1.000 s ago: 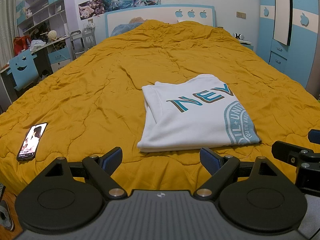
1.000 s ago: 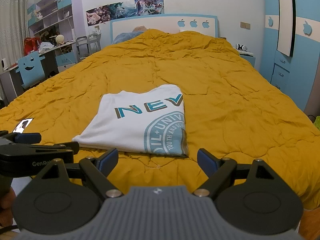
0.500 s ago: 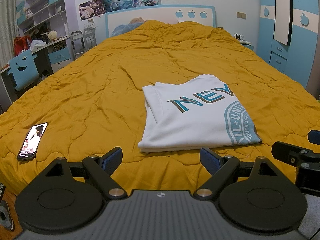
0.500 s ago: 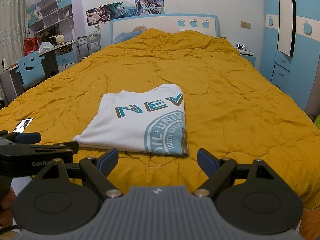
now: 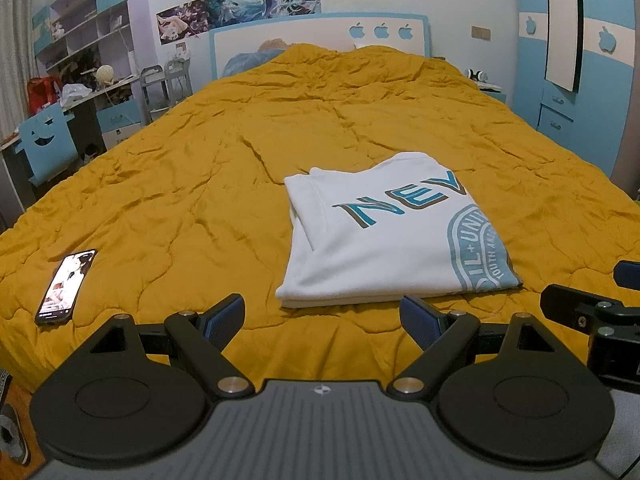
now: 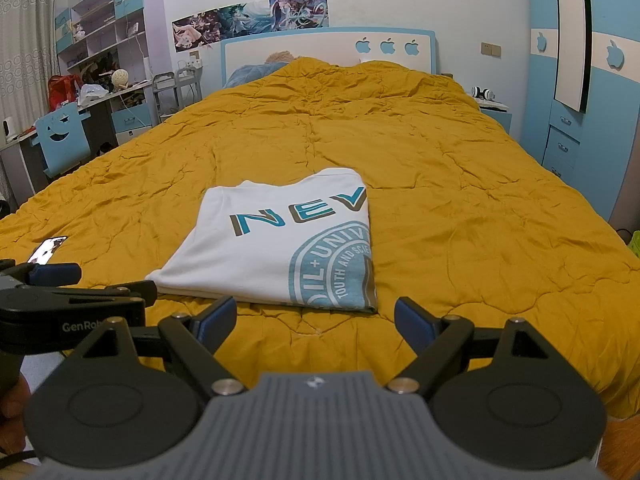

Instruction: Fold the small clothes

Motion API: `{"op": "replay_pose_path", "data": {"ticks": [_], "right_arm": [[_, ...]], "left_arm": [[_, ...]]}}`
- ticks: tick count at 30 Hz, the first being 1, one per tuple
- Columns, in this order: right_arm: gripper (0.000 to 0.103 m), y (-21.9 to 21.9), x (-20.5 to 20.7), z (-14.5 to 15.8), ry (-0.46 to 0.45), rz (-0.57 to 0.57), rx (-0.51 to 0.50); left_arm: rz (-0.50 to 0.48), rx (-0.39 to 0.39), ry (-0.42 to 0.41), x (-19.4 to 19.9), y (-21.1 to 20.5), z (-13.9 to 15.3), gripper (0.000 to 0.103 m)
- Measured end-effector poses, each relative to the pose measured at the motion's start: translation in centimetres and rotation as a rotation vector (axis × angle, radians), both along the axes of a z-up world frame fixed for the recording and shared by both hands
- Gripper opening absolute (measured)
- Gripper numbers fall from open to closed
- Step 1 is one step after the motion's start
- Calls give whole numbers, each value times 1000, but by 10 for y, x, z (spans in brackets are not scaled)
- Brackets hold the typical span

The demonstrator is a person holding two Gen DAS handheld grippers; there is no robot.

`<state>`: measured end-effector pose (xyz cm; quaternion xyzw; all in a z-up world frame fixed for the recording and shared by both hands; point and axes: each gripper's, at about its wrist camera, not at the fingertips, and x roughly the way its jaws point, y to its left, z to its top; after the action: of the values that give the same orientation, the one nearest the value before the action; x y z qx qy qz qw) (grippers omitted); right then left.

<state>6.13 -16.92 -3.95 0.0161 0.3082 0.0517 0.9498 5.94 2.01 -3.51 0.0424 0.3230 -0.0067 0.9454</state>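
Note:
A white T-shirt [image 5: 384, 236] with teal "NEV" lettering and a round teal print lies folded into a flat rectangle on the mustard-yellow quilt [image 5: 200, 184]. It also shows in the right wrist view [image 6: 280, 244]. My left gripper [image 5: 322, 316] is open and empty, held just short of the shirt's near edge. My right gripper [image 6: 314, 318] is open and empty, also just short of the near edge. Each gripper shows at the side of the other's view.
A phone [image 5: 66, 282] with a lit screen lies on the quilt [image 6: 480, 220] near the bed's left front corner. A desk with a blue chair [image 5: 48, 144] stands left of the bed. A blue wardrobe [image 5: 580, 80] stands on the right.

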Motion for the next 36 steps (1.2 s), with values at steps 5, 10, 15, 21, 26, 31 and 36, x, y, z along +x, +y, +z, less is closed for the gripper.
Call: {"op": "replay_pose_path", "data": {"ticks": [5,10,15,21,26,31,36], "right_arm": [[82,0,0,0,0,0,0],[82,0,0,0,0,0,0],[82,1,0,0,2,0,1],[82,0,0,0,1,0,1],[82,1,0,0,1,0,1],[82,1,-1,0,2,1,1],[82,0,0,-1,4,4,1]], "left_arm": [[0,2,-1,0,0,0,102],[1,7,-12,0,1,2,102],[0,11,-16,0,0,2,102],[-1,11,-17,0,-1,2,102],[-10,13,-18,0,-1,3,102],[-14,16,-20,1,-3,3,98],[-22,14,-26,0,-3,3,98]]}}
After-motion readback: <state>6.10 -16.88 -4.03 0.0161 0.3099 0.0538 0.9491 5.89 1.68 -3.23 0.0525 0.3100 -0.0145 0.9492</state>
